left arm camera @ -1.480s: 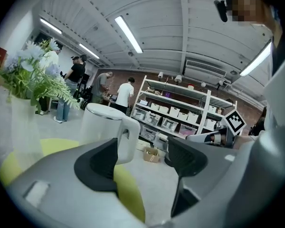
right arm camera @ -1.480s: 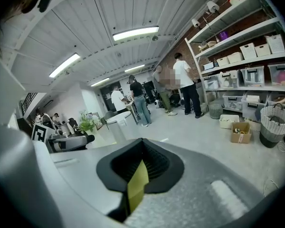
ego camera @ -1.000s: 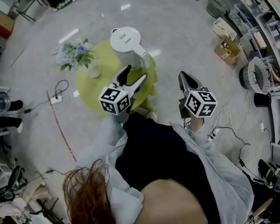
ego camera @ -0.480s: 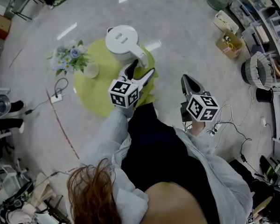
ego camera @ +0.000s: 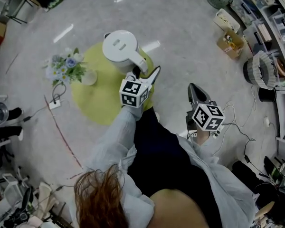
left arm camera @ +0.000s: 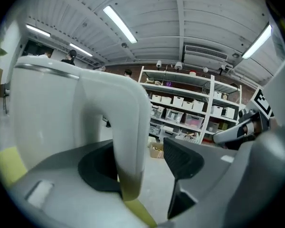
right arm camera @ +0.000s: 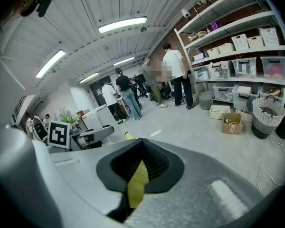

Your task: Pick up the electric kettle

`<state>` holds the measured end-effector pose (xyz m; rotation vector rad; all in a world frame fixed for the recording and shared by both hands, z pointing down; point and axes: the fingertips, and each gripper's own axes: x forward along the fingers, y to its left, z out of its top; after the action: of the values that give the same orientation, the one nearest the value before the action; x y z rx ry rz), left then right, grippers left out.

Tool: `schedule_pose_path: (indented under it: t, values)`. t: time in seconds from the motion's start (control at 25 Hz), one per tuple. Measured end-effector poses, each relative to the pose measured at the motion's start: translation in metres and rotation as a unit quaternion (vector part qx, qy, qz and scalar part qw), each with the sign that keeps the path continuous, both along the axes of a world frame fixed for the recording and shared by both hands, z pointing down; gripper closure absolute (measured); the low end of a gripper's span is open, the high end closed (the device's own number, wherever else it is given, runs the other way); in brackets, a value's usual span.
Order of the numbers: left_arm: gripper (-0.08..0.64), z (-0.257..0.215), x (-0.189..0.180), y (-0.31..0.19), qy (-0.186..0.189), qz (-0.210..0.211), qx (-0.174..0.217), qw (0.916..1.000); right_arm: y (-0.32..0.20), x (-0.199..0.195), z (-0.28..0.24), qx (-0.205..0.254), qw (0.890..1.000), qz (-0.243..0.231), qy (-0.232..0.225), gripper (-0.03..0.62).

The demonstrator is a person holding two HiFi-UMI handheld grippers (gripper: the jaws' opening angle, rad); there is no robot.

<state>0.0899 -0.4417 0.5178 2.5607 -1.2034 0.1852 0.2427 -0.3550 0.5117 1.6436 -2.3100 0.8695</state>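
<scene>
White plastic handle (left arm camera: 128,122) is between the jaws of the left gripper (ego camera: 145,73). Jaws are fairly wide and closing. In the left gripper view the left pad (left arm camera: 97,167) sits tight behind the handle, but there's a clear gap between the handle and the right pad (left arm camera: 180,158), so no clamp yet. Gripper comes in roughly level from the near side.

Handle belongs to the electric kettle (ego camera: 119,45): white, lid on, upright on the far right part of a round yellow-green table (ego camera: 97,103). The handle points near-right, toward the person.

Right gripper (ego camera: 192,86): jaws together, nothing held. A yellow-green sliver shows in the seam between the pads in its own view; can't tell what it is. It hangs over the floor to the right of the table, well apart from the kettle and nearer than the left gripper.

Left edge of the table: a bunch of flowers (ego camera: 66,69), pale blue and white.

Floor left of the table: a white power strip (ego camera: 53,103) with a cable. Floor near right: loose cables (ego camera: 232,127).

Far right: shelving (ego camera: 270,23) with bins, a cardboard box (ego camera: 229,44) in front of it and a woven basket (ego camera: 261,70) to the right of the box.

Right gripper view also shows several people (right arm camera: 173,75) standing far back.
</scene>
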Motion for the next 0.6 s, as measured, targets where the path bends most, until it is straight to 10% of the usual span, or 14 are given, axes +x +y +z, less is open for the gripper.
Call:
schedule_pose_path:
  t: [0.28,0.6]
  values:
    - [0.472,0.002,-0.004,-0.012,-0.033,-0.013,0.025,0.9991,-0.001,0.001,0.004,-0.01,1.0,0.005,0.005,0.591]
    - [0.465,0.004,-0.01,-0.008,-0.037,0.005,0.02,0.9991,-0.005,-0.009,0.003,-0.009,1.0,-0.002,0.005,0.591]
